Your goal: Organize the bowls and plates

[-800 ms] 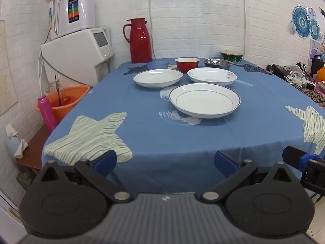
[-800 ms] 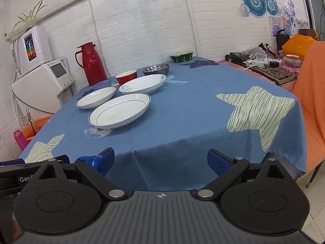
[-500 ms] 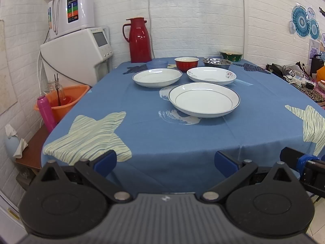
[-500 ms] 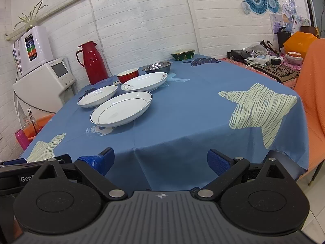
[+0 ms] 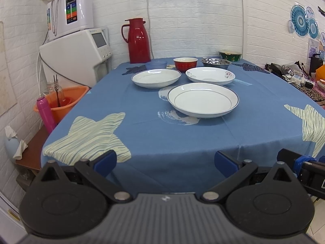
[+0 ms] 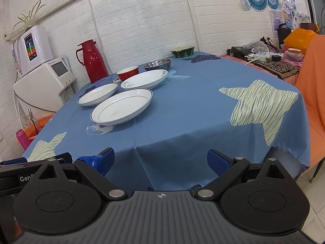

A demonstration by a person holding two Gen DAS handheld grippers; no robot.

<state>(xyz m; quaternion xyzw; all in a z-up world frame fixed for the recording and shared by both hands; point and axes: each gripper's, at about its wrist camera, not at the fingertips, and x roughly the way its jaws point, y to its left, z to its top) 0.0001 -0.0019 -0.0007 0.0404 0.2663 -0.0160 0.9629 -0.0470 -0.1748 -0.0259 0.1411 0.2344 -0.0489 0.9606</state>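
Observation:
Three white plates lie on the blue star-print tablecloth [image 5: 154, 134]: a blue-rimmed one [image 5: 203, 99] nearest, a second [image 5: 156, 78] behind it to the left, and a flower-patterned one [image 5: 210, 75] to the right. Behind them stand a small blue bowl [image 5: 156, 64], a red bowl [image 5: 185, 63], a steel bowl [image 5: 216, 62] and a dark green bowl [image 5: 230, 55]. My left gripper [image 5: 165, 160] hangs open at the table's near edge, nothing between its fingers. My right gripper [image 6: 160, 159] is also open and empty, off the near right corner. The same plates [image 6: 121, 106] appear in the right wrist view.
A red thermos [image 5: 138, 40] stands at the table's back left. Left of the table are white appliances [image 5: 77, 55], an orange basin [image 5: 63, 101] and a pink bottle [image 5: 46, 113]. An orange chair [image 6: 312, 93] stands at the right, and cluttered cables [image 6: 262, 55] lie beyond.
Both grippers have drifted slightly, so the table sits a little lower in both views. Nothing on the table has moved, and both grippers stay open.

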